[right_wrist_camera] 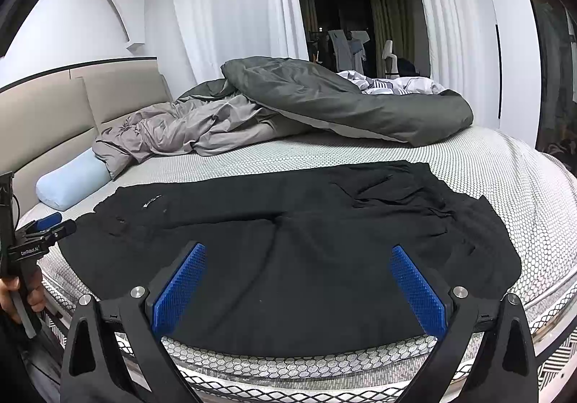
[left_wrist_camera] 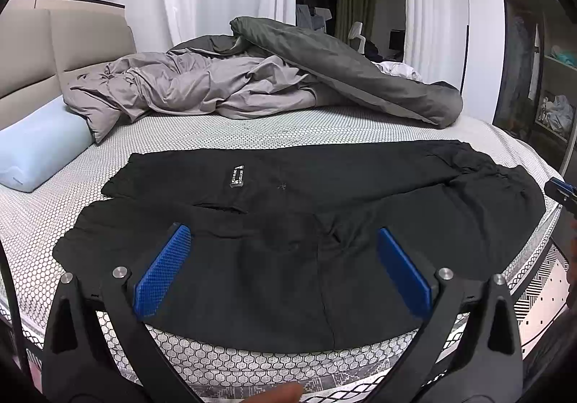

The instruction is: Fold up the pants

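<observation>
Black pants lie flat across the near part of the bed, legs to the left, waistband to the right; they also show in the right wrist view. A small label sits on the far leg. My left gripper is open with blue pads, hovering just above the near edge of the pants and holding nothing. My right gripper is open too, above the near edge nearer the waist, empty. Each gripper shows at the edge of the other's view: the right one, the left one.
The mattress has a white honeycomb cover. A crumpled grey duvet lies along the far side. A light blue pillow rests by the beige headboard. White curtains and shelves stand behind.
</observation>
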